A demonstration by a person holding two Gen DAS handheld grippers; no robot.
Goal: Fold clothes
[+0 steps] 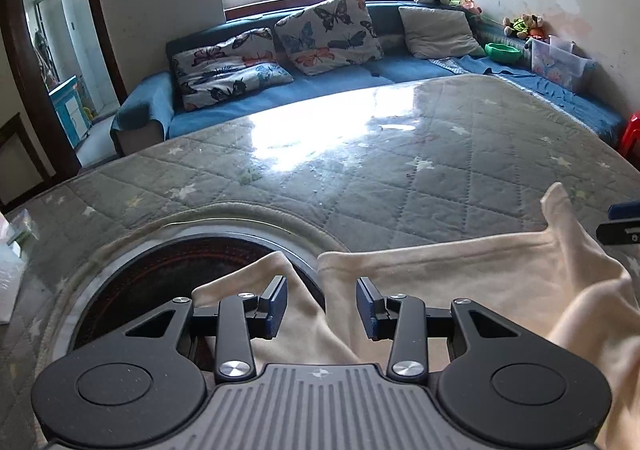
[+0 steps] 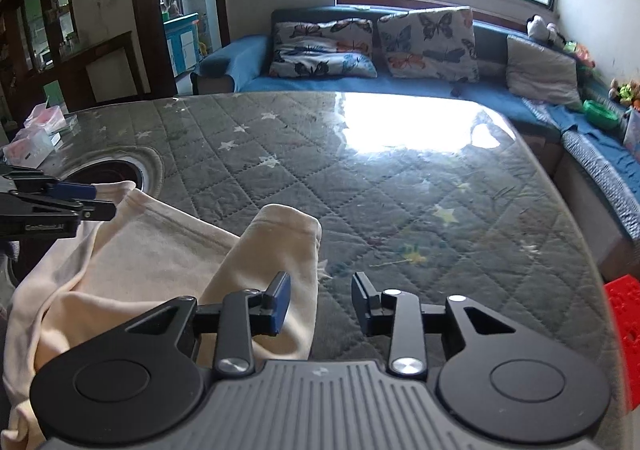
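Observation:
A cream garment [image 1: 460, 274] lies crumpled on the near edge of the quilted grey table cover [image 1: 360, 177]. My left gripper [image 1: 322, 308] is open, its jaws apart just above the garment's folds, holding nothing. In the right wrist view the same garment [image 2: 152, 250] lies at the left, with a sleeve or leg end [image 2: 288, 226] sticking up. My right gripper [image 2: 322, 302] is open and empty above the garment's right edge. The left gripper [image 2: 80, 199] shows at the far left, over the garment's far corner.
A round dark opening [image 1: 180, 270] sits in the table under the garment's left part. A blue sofa [image 1: 320, 77] with butterfly cushions [image 1: 328, 33] runs behind the table. Tissue packs [image 2: 36, 133] lie at the table's left. A red stool [image 2: 624, 330] stands at the right.

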